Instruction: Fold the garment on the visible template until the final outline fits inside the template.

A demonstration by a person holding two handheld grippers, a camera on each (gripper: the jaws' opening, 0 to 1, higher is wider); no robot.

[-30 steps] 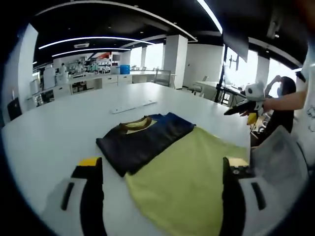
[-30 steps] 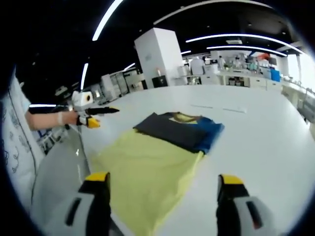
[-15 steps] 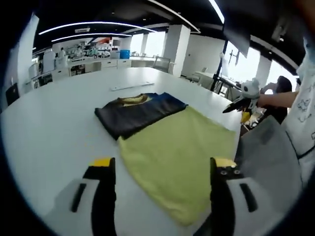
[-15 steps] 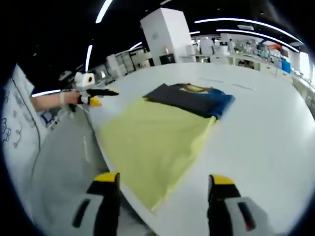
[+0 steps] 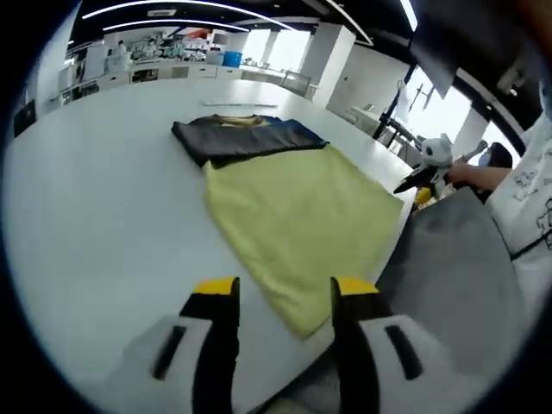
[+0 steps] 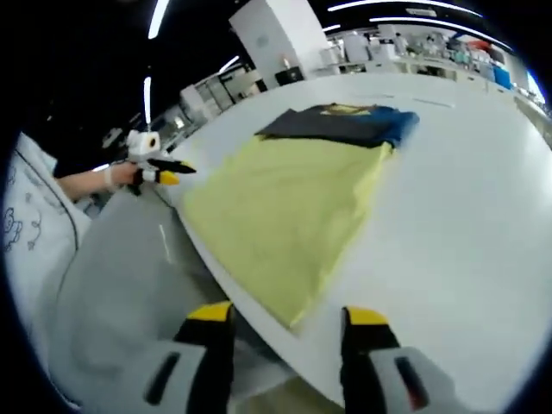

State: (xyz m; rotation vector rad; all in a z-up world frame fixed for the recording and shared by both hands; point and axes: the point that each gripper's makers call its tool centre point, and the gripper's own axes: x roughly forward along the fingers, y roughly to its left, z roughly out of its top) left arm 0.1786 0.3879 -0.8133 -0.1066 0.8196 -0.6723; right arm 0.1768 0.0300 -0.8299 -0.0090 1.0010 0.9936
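A folded dark navy and blue garment [image 5: 241, 138] with a yellow collar lies at the far end of the yellow-green template sheet [image 5: 302, 216] on the white table [image 5: 95, 216]. My left gripper [image 5: 285, 289] hovers open over the sheet's near corner by the table edge, jaws fairly close together. My right gripper [image 6: 286, 315] is also open, above the other near corner of the template [image 6: 285, 207], with the garment [image 6: 341, 125] far ahead. Each gripper shows in the other's view, held by a hand: the right one [image 5: 423, 177], the left one [image 6: 155, 168].
The table's near edge [image 6: 216, 267] runs just under both grippers, with the person's grey clothing [image 5: 448, 276] below it. A thin white strip [image 5: 237, 104] lies beyond the garment. Lab benches [image 5: 155, 73] and a white pillar [image 6: 276, 39] stand far behind.
Both cameras have pulled back and down toward the near table edge. Both grippers' jaws have narrowed. The garment and template have not moved.
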